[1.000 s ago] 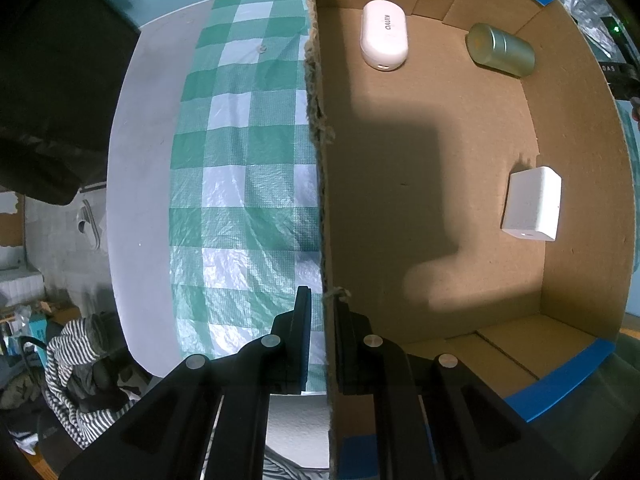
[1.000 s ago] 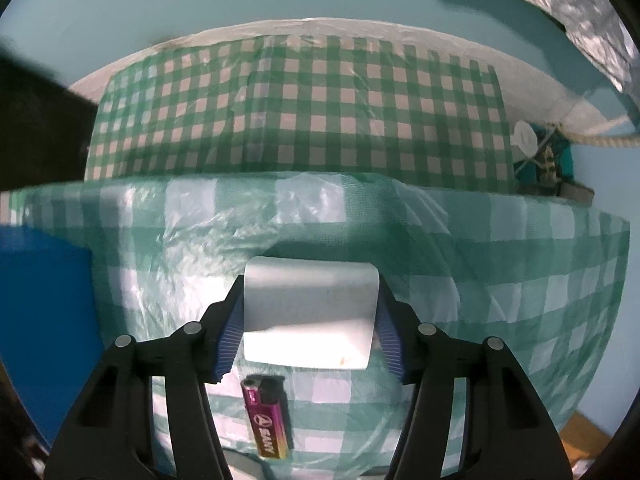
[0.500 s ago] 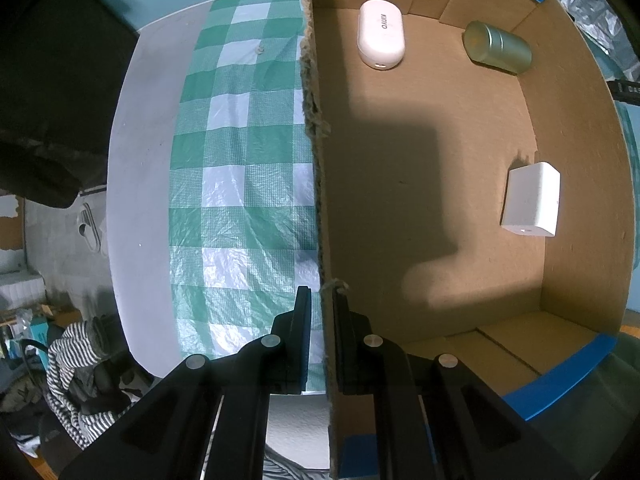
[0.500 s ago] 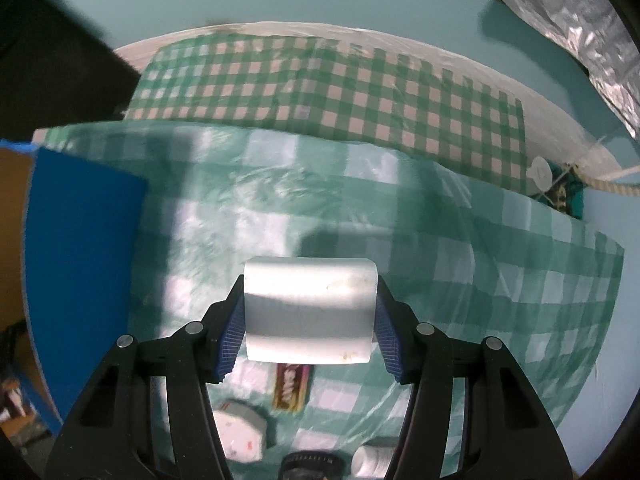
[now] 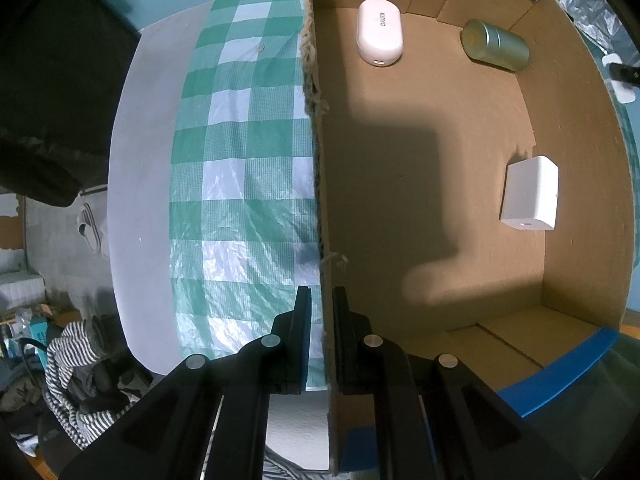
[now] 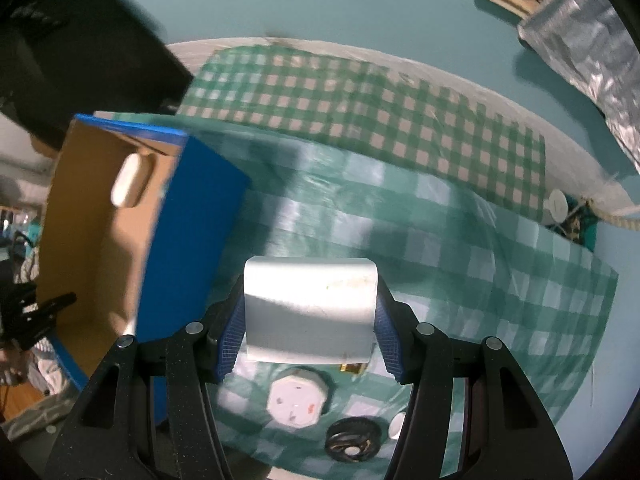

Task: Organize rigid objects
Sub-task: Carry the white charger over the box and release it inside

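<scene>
While its two blue-padded fingers press against the short sides of a pale grey-white rounded rectangular block (image 6: 310,314), the right gripper (image 6: 310,332) holds that block lifted above the green-and-white checked plastic tablecloth (image 6: 500,280), to the right of the open brown cardboard box with blue-taped outer walls (image 6: 192,220). Directly beneath the block, on the cloth, lie a white octagonal plug-like object (image 6: 296,400), a black ring-shaped object (image 6: 352,440), a small white round piece (image 6: 398,426) and the gold edge of a small item (image 6: 354,368) mostly hidden by the block. Across the box from all this, the left gripper (image 5: 322,344) is clenched on the box's torn left wall (image 5: 316,168), one black finger outside and one inside, with the cardboard edge pinched between them. On the box floor, near the far wall, rests a white oval case with grey lettering (image 5: 379,32); to the right of it, in the far right corner, a metallic green cylindrical tin (image 5: 496,45) lies on its side; against the right wall, well apart from both, sits a white square charger-like block (image 5: 530,194). Outside the box's left wall the checked cloth gives way to a bare white table surface (image 5: 140,184), and past the table edge a striped grey-and-white garment (image 5: 72,384) is heaped low down. Beyond the box's right wall, crumpled silver foil material (image 6: 580,56) hangs against the teal wall.
</scene>
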